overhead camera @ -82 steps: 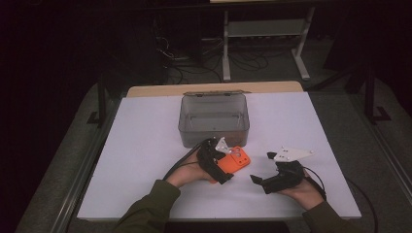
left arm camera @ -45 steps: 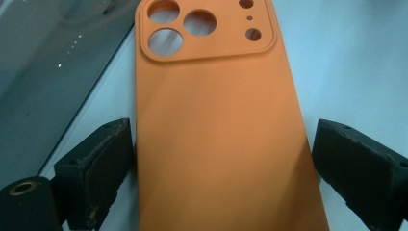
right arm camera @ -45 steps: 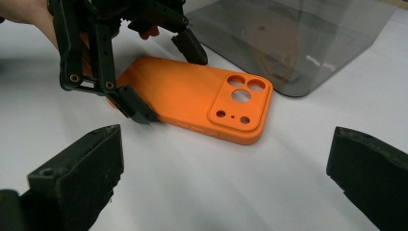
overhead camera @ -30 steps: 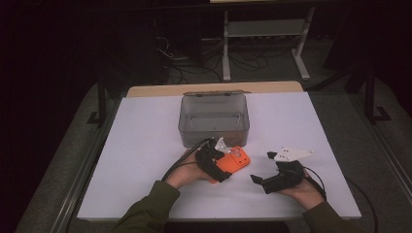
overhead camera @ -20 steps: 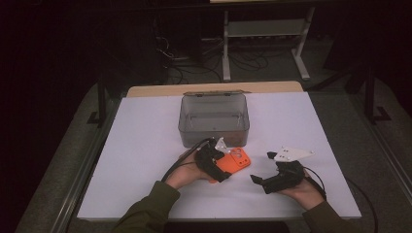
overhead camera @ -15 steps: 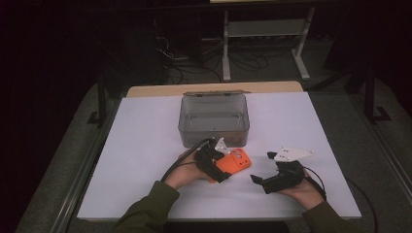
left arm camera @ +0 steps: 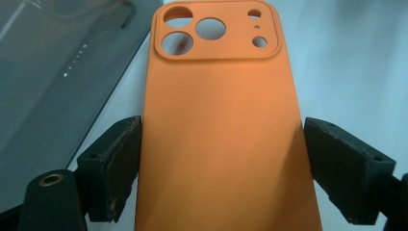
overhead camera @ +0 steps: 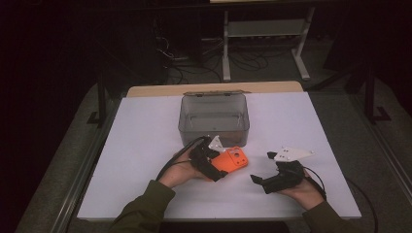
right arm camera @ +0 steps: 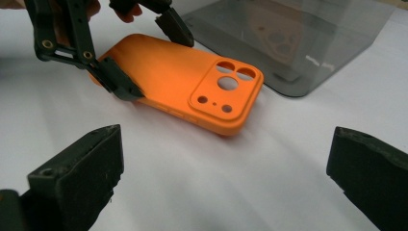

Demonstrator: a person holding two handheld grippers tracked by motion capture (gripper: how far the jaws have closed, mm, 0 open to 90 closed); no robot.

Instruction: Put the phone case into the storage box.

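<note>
An orange phone case (overhead camera: 233, 158) lies back up on the white table, its camera cutouts towards the clear box. My left gripper (overhead camera: 220, 163) is shut on it. In the left gripper view both pads (left arm camera: 120, 159) press the long sides of the phone case (left arm camera: 216, 120). My right gripper (overhead camera: 262, 167) rests to the right, open, with nothing between its jaws. The right gripper view looks past the open right gripper (right arm camera: 223, 178) at the phone case (right arm camera: 192, 82) held by the left gripper (right arm camera: 149, 57).
A clear grey plastic box (overhead camera: 214, 97) stands open-topped just behind the case, near the table's far edge; its wall (right arm camera: 298, 38) is close to the case's camera end. White table surface (overhead camera: 141, 145) extends left and right of both hands.
</note>
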